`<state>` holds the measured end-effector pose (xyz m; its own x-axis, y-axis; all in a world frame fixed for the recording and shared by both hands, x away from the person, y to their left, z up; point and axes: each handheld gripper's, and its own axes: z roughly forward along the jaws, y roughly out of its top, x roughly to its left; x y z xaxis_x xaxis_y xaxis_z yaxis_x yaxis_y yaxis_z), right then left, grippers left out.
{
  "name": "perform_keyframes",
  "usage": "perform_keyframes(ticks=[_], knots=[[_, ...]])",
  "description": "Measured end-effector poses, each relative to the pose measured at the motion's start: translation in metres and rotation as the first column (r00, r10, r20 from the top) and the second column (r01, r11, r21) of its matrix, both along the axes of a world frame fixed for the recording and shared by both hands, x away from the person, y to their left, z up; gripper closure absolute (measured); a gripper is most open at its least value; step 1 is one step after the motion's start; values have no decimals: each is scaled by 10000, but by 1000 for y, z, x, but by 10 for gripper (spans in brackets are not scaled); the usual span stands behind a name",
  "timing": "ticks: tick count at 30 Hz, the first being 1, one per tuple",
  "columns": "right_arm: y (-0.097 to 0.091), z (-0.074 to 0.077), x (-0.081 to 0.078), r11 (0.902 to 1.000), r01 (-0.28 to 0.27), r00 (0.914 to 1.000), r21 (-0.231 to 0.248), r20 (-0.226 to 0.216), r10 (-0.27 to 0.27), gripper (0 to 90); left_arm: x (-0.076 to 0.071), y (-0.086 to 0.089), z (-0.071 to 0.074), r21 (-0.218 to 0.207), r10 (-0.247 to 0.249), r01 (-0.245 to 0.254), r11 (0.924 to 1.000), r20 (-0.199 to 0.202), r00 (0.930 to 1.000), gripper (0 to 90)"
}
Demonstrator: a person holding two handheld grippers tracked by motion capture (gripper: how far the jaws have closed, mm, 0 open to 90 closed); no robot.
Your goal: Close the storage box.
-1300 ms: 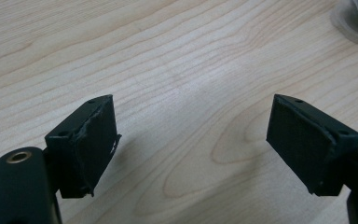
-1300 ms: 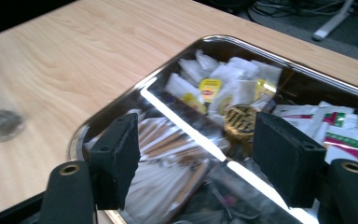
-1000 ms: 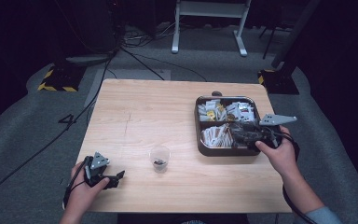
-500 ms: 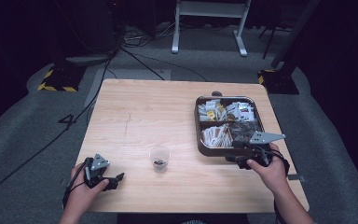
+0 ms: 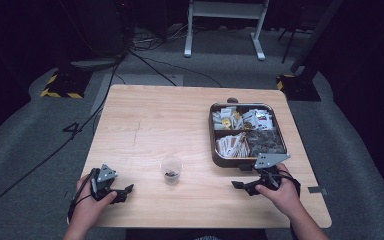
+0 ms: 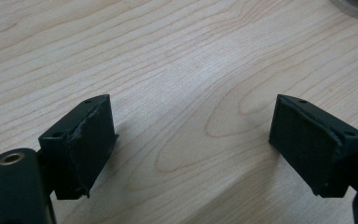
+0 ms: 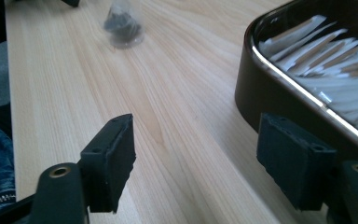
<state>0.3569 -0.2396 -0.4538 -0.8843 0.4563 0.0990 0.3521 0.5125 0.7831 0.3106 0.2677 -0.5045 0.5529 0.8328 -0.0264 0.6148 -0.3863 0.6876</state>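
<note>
1 cup (image 5: pixel 171 169), 1 tray (image 5: pixel 214 142), 2 hand-held grippers

a light wooden table (image 5: pixel 150 130) is carrying a clear plastic cup (image 5: pixel 171 170) and a dark compartment tray (image 5: pixel 219 159) of packets.

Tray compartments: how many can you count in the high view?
3 visible in the tray: a far section with mixed packets, a near-left section with white sachets, and a near-right section with dark packets. The far section may have a divider hidden under its contents.
</note>
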Motion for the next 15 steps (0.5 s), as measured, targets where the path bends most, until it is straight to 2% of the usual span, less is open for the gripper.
perform_keyframes(ticks=[4,7,15], knots=[[2,-10,-1,9996,107,9999,-261,12,-107,247,1,0,0,0,-14,14,10000,30,10000,140],[2,-15,-2,9988,238,9996,-434,182,-230,230,1,-1,0,-19,16,-16,10000,-11,10000,137],[6,-34,-1,9962,271,9994,-831,227,-253,176,1,-1,0,4,8,-8,10000,-10,10000,133]])
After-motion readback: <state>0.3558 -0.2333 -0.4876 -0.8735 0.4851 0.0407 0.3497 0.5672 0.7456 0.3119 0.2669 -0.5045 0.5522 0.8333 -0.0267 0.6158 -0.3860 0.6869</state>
